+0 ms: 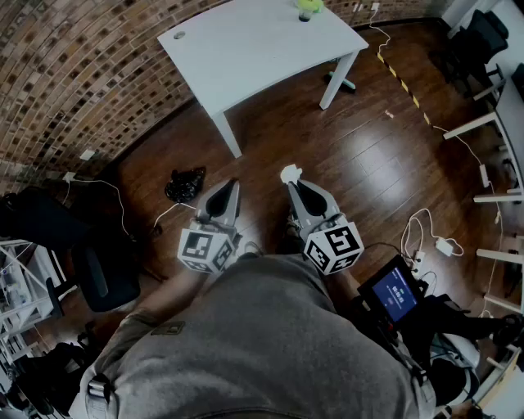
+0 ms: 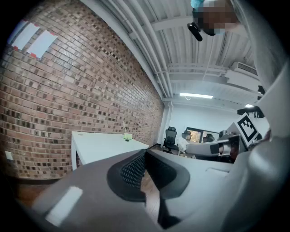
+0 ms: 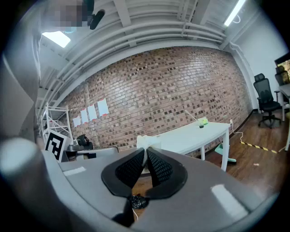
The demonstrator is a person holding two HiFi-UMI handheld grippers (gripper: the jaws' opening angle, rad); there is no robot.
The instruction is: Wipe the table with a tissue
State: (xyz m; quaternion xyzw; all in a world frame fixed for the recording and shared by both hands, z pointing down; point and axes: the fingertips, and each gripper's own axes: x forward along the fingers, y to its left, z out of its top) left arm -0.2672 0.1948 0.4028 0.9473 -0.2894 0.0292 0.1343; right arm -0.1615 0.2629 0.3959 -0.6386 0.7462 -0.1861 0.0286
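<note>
A white table (image 1: 262, 41) stands on the wooden floor ahead of me, well away from both grippers. My right gripper (image 1: 291, 183) is shut on a small white tissue (image 1: 290, 173), which sticks up out of its tips. In the right gripper view the tissue (image 3: 147, 141) shows above the closed pads (image 3: 158, 165), with the table (image 3: 190, 136) beyond. My left gripper (image 1: 234, 186) is held beside the right one, shut with nothing in it. In the left gripper view the table (image 2: 104, 145) lies past its closed tips (image 2: 145, 152).
A small green object (image 1: 309, 6) sits on the table's far end. A black bag (image 1: 186, 184) and cables lie on the floor at the left. A black chair (image 1: 98, 274) stands at the left, a screen device (image 1: 395, 295) at the right, and white desks (image 1: 499, 123) at the right edge.
</note>
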